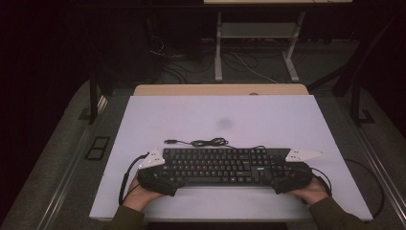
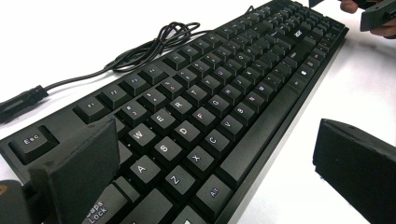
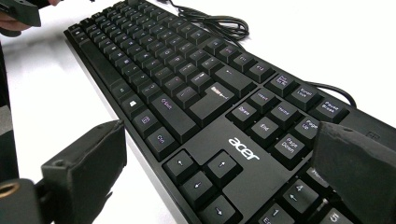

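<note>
Your black plastic full-size keyboard lies flat on the white tabletop, near its near edge, long side running left to right. Its thin black cable is bunched just beyond the far edge.

Your left tongs sit at the keyboard's left end with jaws apart, one over the Caps Lock corner, the other on the near side of the keyboard's edge.

Your right tongs sit at the right end, jaws likewise apart, straddling the arrow keys and number pad corner.
</note>
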